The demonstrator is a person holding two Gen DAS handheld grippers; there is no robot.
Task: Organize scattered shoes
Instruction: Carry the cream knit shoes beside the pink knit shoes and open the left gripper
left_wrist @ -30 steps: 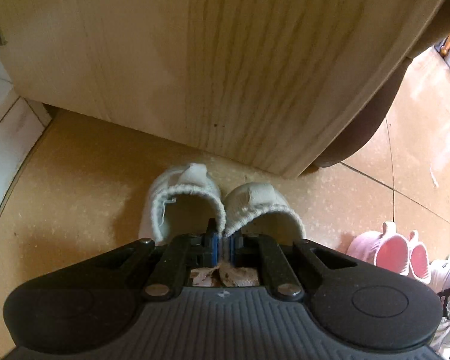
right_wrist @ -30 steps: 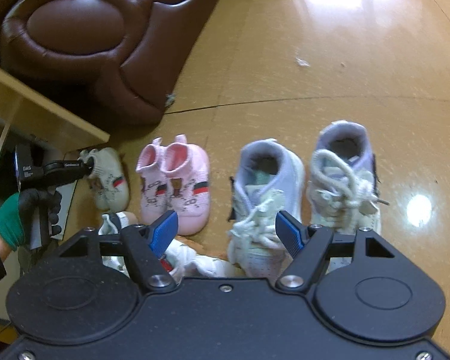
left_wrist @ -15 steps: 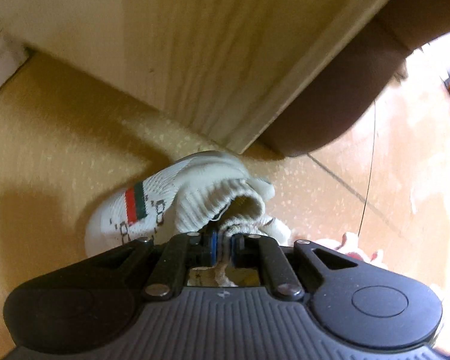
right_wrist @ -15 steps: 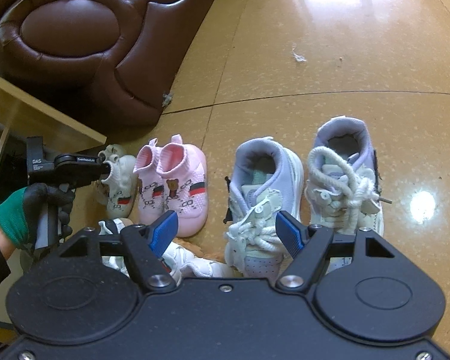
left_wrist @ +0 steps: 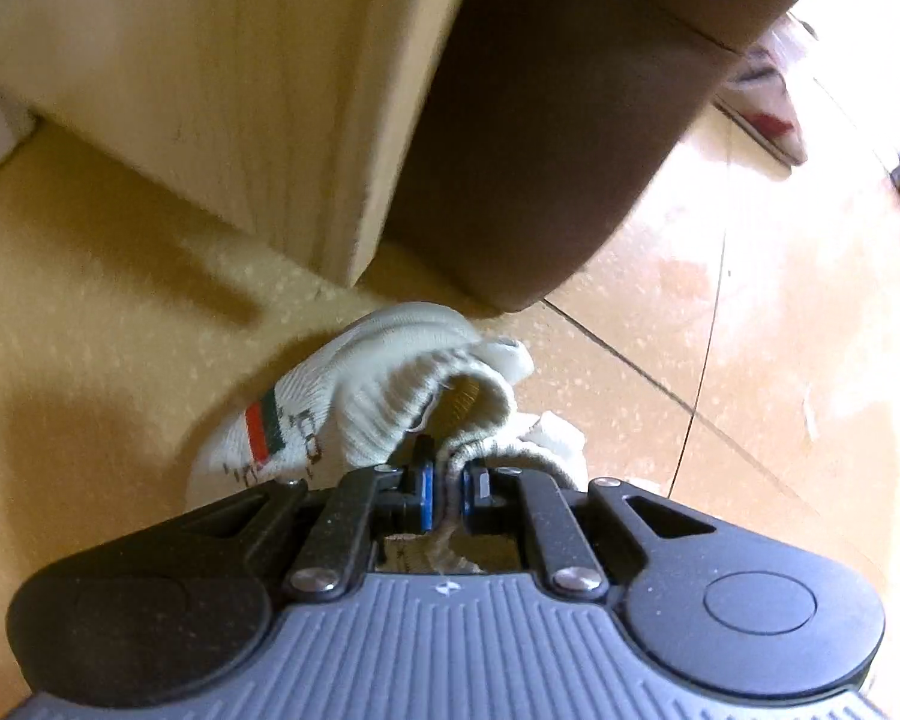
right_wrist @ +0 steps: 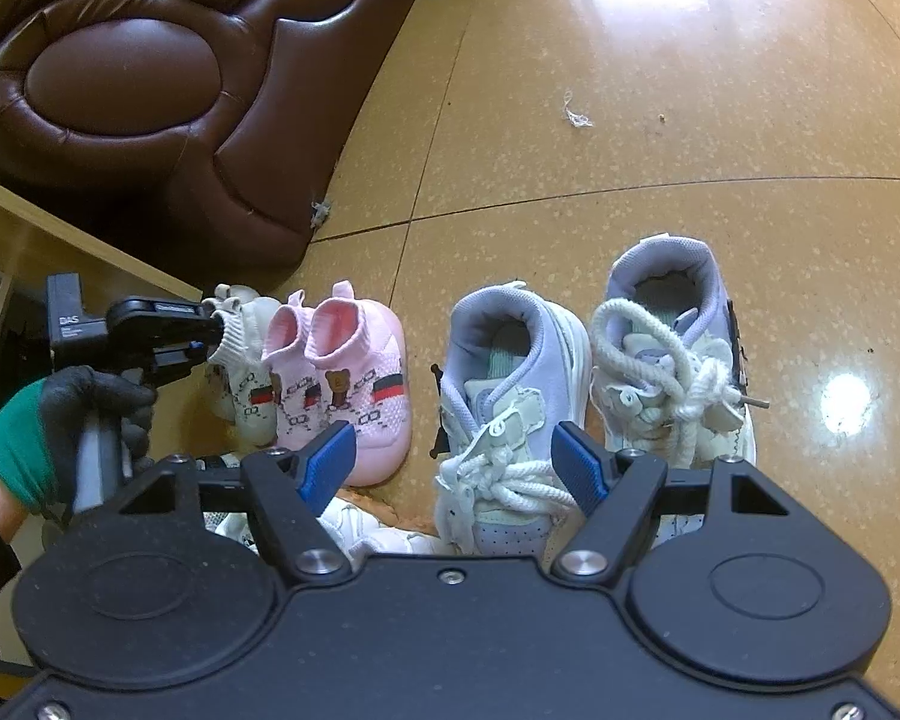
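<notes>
Left wrist view: your left gripper (left_wrist: 447, 489) pinches the knit cuffs of the white sock shoes (left_wrist: 354, 408), which sit on the floor (left_wrist: 90, 324) near the wooden cabinet's (left_wrist: 210, 78) corner, just beside the pink sock shoes (right_wrist: 342, 378). Your right gripper (right_wrist: 450, 468) hangs with fingers spread, holding nothing, above the lilac sneakers (right_wrist: 582, 384).

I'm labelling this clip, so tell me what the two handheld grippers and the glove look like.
Both grippers are matte black plastic with blue finger pads and silver pivot screws. The left gripper has a ribbed grey body; from the side it shows small white lettering and a grey handle. The right gripper has round moulded caps. The hand wears a black glove with a green cuff.
</notes>
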